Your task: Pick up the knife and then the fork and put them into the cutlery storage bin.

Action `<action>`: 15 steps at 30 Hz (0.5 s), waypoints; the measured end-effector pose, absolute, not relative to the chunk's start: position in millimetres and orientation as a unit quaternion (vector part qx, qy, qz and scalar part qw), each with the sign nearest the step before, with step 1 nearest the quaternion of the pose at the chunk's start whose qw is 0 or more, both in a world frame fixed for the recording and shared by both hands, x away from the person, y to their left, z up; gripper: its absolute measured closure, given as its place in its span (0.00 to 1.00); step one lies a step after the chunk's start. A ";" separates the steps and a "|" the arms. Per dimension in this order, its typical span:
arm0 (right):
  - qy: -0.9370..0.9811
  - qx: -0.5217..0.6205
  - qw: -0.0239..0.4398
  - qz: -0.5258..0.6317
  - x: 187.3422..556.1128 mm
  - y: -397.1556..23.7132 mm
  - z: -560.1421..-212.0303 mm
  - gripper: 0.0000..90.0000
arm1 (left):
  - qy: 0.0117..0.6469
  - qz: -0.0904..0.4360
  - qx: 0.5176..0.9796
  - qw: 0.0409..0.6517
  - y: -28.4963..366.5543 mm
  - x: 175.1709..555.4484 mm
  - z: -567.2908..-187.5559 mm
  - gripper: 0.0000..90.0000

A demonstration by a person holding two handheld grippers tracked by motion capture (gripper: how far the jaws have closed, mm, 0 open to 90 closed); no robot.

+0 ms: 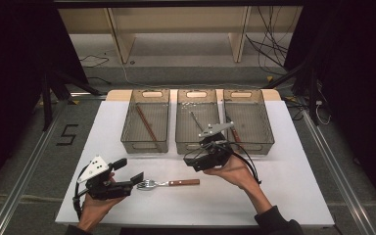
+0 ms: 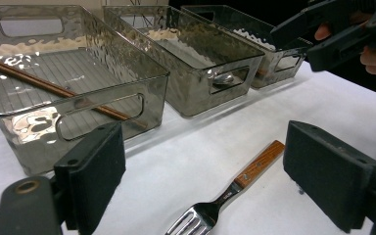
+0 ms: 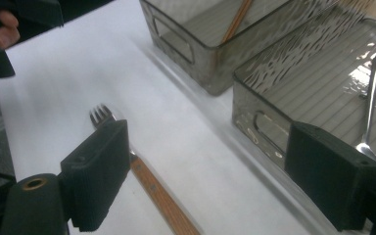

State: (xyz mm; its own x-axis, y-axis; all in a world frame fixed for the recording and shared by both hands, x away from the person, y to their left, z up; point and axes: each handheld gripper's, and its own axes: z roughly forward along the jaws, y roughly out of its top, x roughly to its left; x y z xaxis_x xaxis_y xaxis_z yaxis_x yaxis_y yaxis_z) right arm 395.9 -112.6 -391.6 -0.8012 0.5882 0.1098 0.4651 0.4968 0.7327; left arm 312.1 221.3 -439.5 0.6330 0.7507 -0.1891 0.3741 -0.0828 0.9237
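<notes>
Your left gripper (image 1: 131,178) is spread wide and empty, its jaws just beside the tines of the wooden-handled steel fork (image 1: 169,183), which lies flat on the white table (image 1: 284,186). The left gripper view cuts those tines off at the bottom edge. Your right gripper (image 1: 196,164) hovers agape above the handle; its near jaw hides part of the fork.
</notes>
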 end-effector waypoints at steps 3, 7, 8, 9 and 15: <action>0.868 0.299 0.072 0.390 395.3 -107.9 -395.4 0.20 | 0.393 0.171 0.715 0.552 221.4 312.1 -439.6 0.17; 0.879 0.287 0.070 0.374 394.1 -101.2 -400.6 0.20 | 0.393 0.171 0.715 0.552 221.2 312.1 -439.5 0.17; 0.881 0.286 0.069 0.369 393.8 -99.5 -401.7 0.20 | 0.393 0.171 0.715 0.552 221.2 312.1 -439.5 0.17; 0.884 0.284 0.068 0.366 393.7 -98.2 -402.7 0.20 | 0.393 0.171 0.716 0.551 221.2 312.1 -439.5 0.17; 0.896 0.269 0.061 0.348 393.3 -88.8 -409.6 0.21 | 0.393 0.171 0.715 0.552 221.4 312.0 -439.5 0.17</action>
